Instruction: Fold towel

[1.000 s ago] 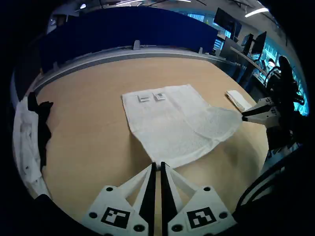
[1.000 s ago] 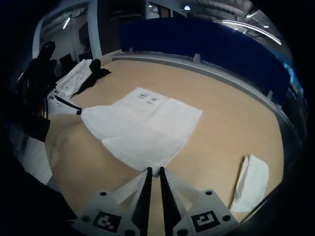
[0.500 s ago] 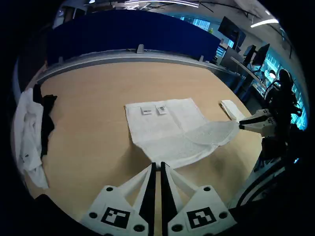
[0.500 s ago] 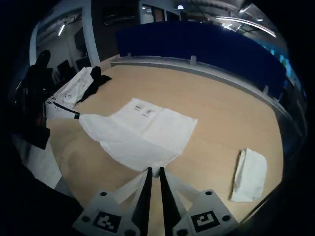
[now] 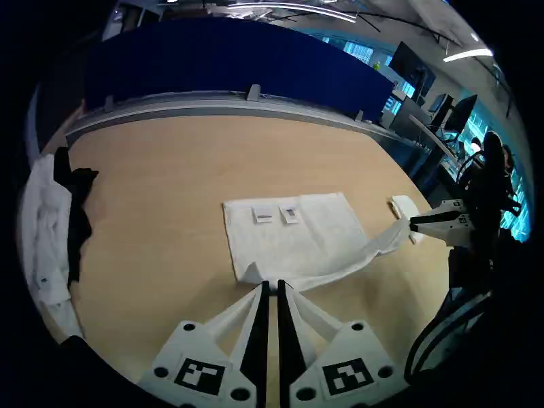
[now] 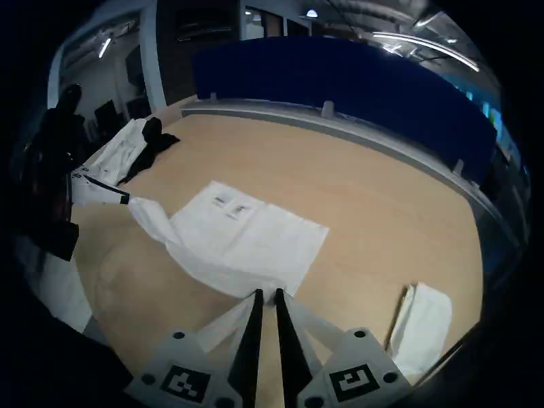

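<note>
A white towel (image 5: 299, 228) lies on the wooden table (image 5: 163, 170), its near edge lifted off the surface. My left gripper (image 5: 273, 285) is shut on one near corner of the towel. In the right gripper view the same towel (image 6: 251, 234) shows two small labels at its far side, and my right gripper (image 6: 266, 294) is shut on the other near corner. The near edge hangs as a raised band between the two grippers. The right gripper (image 5: 416, 222) appears off to the right in the left gripper view, the left gripper (image 6: 122, 198) off to the left in the right gripper view.
A folded white cloth (image 6: 421, 330) lies near the table edge, also seen as the folded cloth (image 5: 406, 206). A heap of white and black garments (image 5: 54, 224) sits at the table's left side. A blue partition (image 5: 224, 61) runs along the far edge. A person (image 5: 493, 183) stands beside the table.
Both grippers have risen and drawn the towel's near edge up and back; the near half has come off the table into a narrow raised band.
</note>
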